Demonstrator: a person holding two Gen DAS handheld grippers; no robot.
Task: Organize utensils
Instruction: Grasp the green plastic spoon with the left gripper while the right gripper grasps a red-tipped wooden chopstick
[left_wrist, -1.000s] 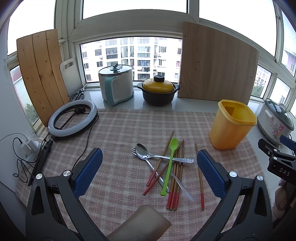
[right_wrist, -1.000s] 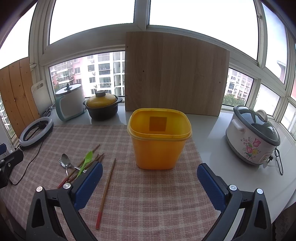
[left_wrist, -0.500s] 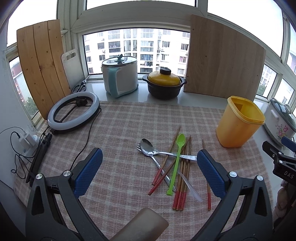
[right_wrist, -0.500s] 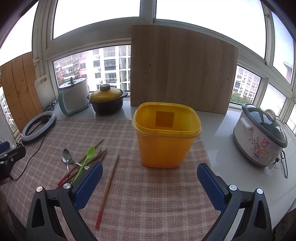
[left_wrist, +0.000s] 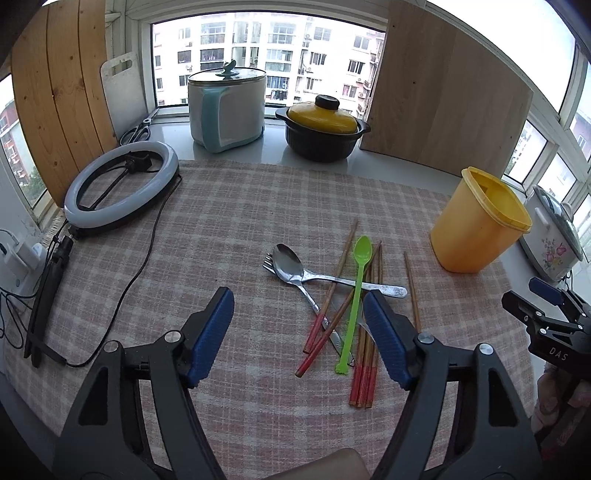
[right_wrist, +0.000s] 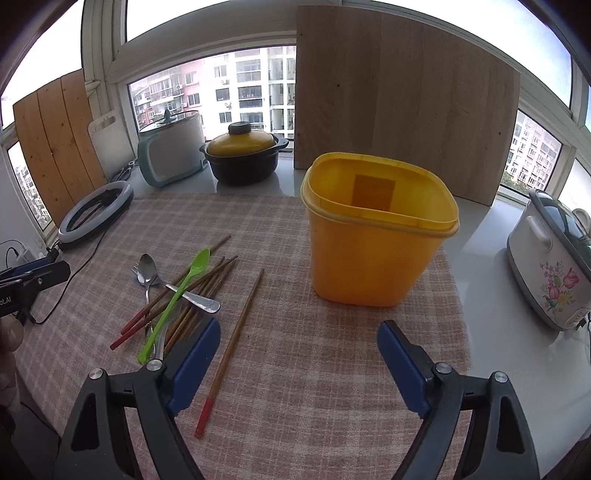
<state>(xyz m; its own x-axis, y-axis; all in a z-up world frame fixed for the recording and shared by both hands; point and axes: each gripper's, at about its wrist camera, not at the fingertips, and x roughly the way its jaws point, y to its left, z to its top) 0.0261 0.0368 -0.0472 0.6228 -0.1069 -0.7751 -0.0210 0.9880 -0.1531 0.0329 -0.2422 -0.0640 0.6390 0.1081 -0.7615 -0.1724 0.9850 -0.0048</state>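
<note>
A pile of utensils lies on the checked cloth: a green plastic spoon (left_wrist: 354, 291) (right_wrist: 177, 295), a metal spoon (left_wrist: 291, 264) (right_wrist: 147, 269), a metal fork (left_wrist: 269, 263) and several red-tipped wooden chopsticks (left_wrist: 364, 362). One chopstick (right_wrist: 232, 347) lies apart, right of the pile. An open yellow tub (left_wrist: 480, 221) (right_wrist: 373, 236) stands upright to the right. My left gripper (left_wrist: 299, 336) is open and empty, just in front of the pile. My right gripper (right_wrist: 299, 365) is open and empty, in front of the tub.
At the back stand a white-and-teal cooker (left_wrist: 227, 107), a black pot with a yellow lid (left_wrist: 325, 133) and leaning wooden boards (left_wrist: 443, 107). A ring light (left_wrist: 118, 184) with cable lies at the left. A flowered rice cooker (right_wrist: 550, 273) stands at the right.
Both grippers have moved forward and lower toward the table. The utensil pile and the tub look closer. Nothing has been picked up.
</note>
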